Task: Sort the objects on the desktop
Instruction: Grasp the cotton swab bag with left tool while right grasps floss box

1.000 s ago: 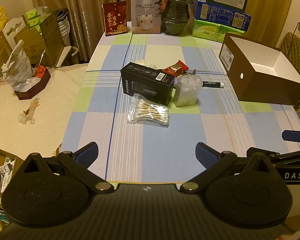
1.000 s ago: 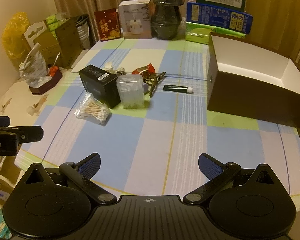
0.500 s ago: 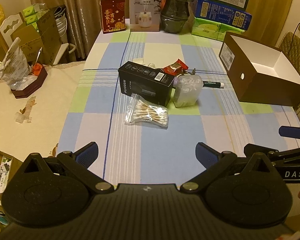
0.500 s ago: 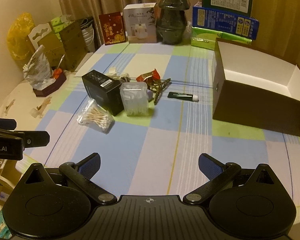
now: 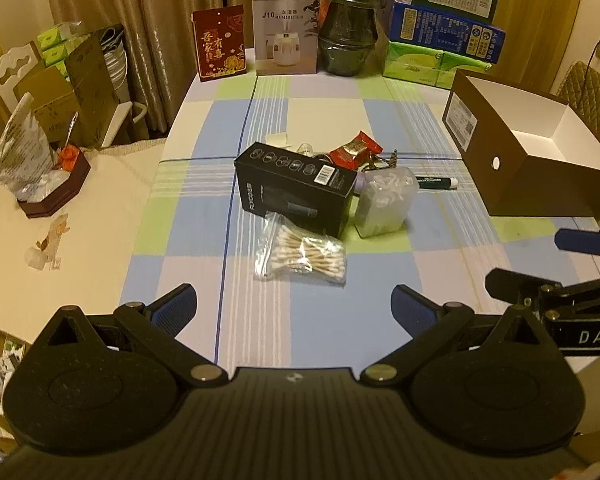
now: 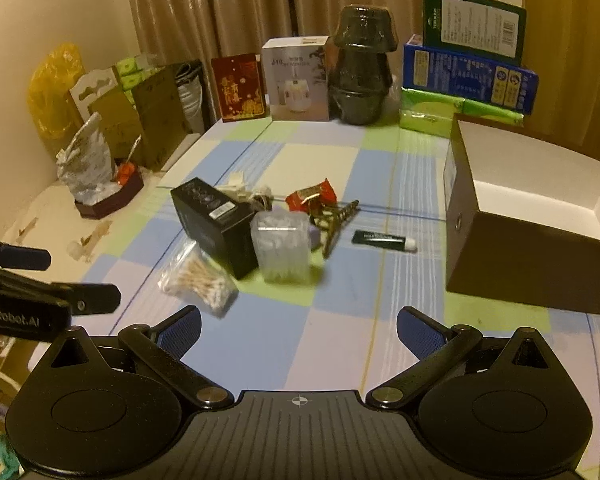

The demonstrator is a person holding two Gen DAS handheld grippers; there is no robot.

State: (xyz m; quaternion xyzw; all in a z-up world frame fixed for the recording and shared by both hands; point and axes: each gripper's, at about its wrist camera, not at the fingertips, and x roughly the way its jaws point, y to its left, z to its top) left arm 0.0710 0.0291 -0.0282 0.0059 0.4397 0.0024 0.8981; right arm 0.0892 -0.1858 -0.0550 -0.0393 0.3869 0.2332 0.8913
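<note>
A cluster lies mid-table: a black product box (image 5: pixel 296 190) (image 6: pixel 216 224), a clear plastic tub (image 5: pixel 386 200) (image 6: pixel 282 246), a bag of cotton swabs (image 5: pixel 302 256) (image 6: pixel 198 282), a red snack packet (image 5: pixel 354 150) (image 6: pixel 312 196), a dark tube (image 5: pixel 436 183) (image 6: pixel 382 239) and brass keys (image 6: pixel 334 218). An open brown box with a white inside (image 5: pixel 524 148) (image 6: pixel 532 208) stands to the right. My left gripper (image 5: pixel 294 306) is open and empty, short of the swabs. My right gripper (image 6: pixel 298 326) is open and empty, near the front edge.
The checked tablecloth (image 5: pixel 328 108) runs to a back row: a red card (image 5: pixel 219 42), a humidifier box (image 5: pixel 286 32), a dark jar (image 5: pixel 352 20) and stacked blue and green boxes (image 5: pixel 444 32). A second cream table (image 5: pixel 68 220) with clutter stands to the left.
Both grippers have moved forward toward the cluster, which now looks larger. The right gripper has also lowered. Both stay open and empty.
</note>
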